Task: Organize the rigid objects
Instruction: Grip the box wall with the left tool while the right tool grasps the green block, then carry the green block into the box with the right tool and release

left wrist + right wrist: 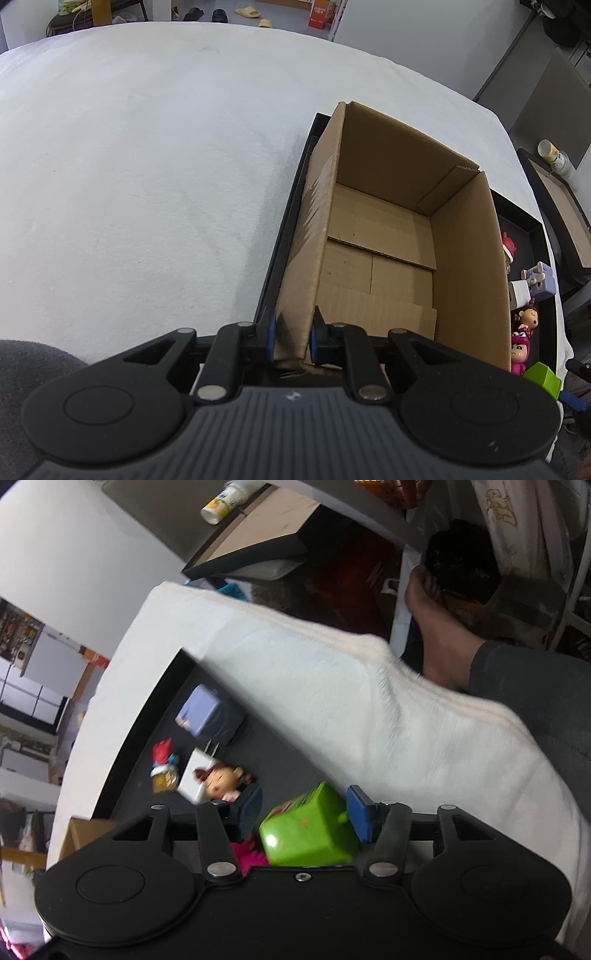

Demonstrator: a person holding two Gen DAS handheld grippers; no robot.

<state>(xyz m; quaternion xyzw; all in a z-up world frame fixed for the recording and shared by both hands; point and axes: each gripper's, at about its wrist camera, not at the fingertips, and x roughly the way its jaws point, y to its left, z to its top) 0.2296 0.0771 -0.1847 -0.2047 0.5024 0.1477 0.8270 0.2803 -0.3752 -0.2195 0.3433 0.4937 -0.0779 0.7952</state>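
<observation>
From the left wrist view I record the left gripper (291, 339) clenched on the near wall of the cardboard box (391, 236), which stands empty in a black tray (284, 236) at right of frame on the white cloth (147, 166). Only the right wrist view shows the right gripper (306, 812): the green block (308, 829) sits between its blue pads (360, 814), but I cannot tell whether they press it. Above it in the tray lie a doll figure (221, 779), a red-capped figure (164, 766) and a lilac block (207, 716). A bare foot (439, 627) shows at upper right.
</observation>
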